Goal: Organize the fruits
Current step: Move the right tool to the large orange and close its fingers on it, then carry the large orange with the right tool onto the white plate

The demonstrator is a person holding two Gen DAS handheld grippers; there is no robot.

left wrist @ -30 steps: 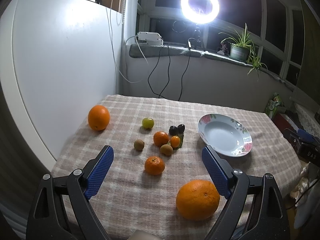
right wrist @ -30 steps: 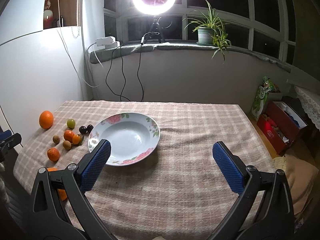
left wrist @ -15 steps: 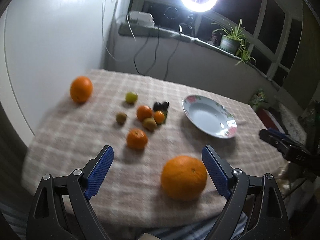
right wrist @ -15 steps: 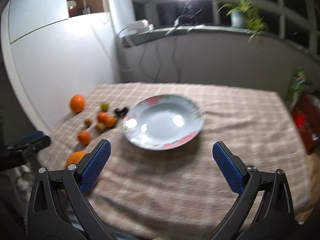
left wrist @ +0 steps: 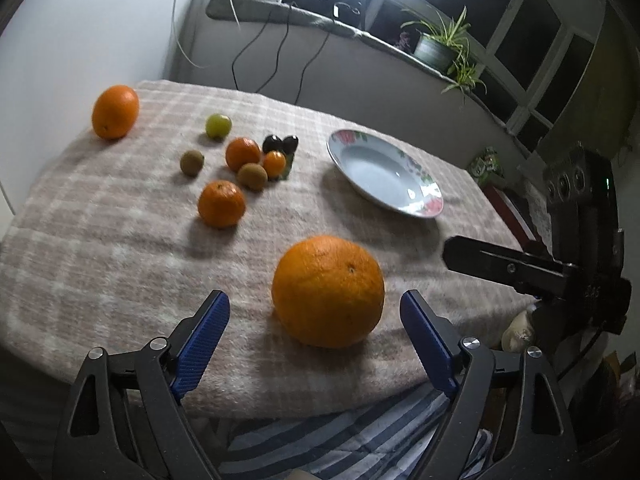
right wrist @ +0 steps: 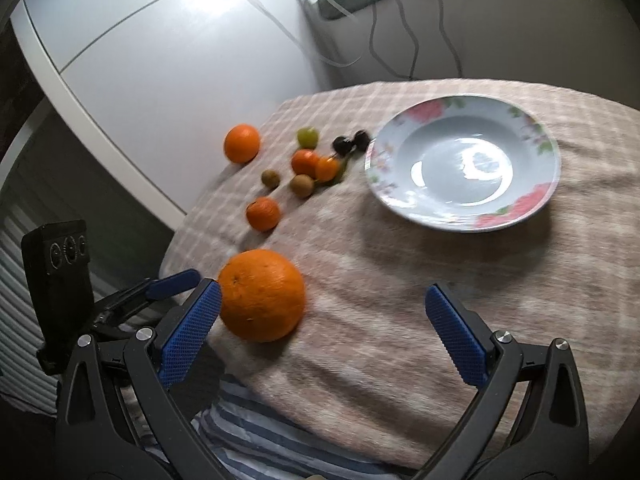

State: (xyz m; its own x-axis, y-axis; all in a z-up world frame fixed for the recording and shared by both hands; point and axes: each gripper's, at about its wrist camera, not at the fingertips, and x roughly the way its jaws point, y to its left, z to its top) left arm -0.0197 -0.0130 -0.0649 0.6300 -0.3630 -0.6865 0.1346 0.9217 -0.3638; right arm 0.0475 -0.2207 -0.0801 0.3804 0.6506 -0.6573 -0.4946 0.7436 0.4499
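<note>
A large orange lies near the table's front edge. My left gripper is open, its fingertips on either side of the orange and just short of it. My right gripper is open and empty, its left finger beside the orange. An empty flowered plate stands further back. A second orange, two tangerines, two kiwis, a green grape, a small orange fruit and dark fruits lie left of the plate.
A checked cloth covers the table. The right gripper's body shows at the right in the left wrist view; the left gripper shows at the left in the right wrist view. A white wall panel, cables and a windowsill lie behind.
Both grippers have moved down and toward the table's front edge, closing in on the large orange. Both views tilted down. Both stay open.
</note>
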